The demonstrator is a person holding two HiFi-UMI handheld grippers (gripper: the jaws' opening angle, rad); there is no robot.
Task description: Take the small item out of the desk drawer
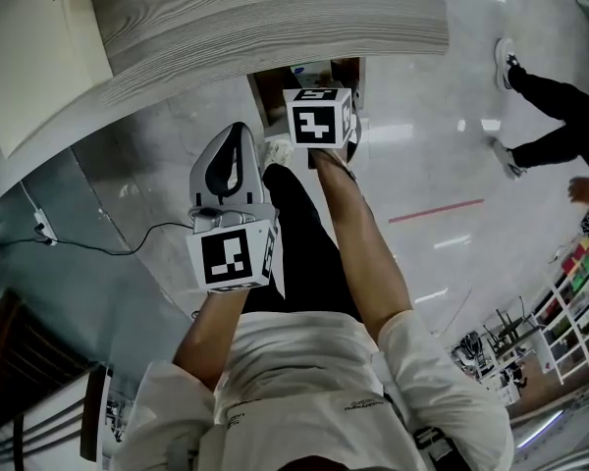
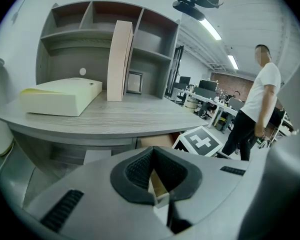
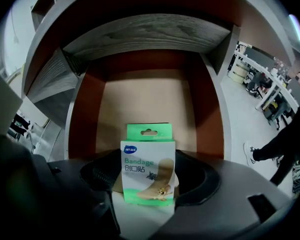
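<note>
Bandage box [image 3: 148, 166] stands pinched in right gripper [image 3: 149, 184] over the open drawer [image 3: 210, 114], for lifting out; left gripper [image 2: 152, 176] closed, empty.

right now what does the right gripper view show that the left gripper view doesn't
Only the right gripper view: the bandage box, clamped in the right gripper's jaws, and the inside of the open drawer. Only the left gripper view: the cream box, upright panel and shelf unit. Both: the grey desk and the office beyond.
</note>
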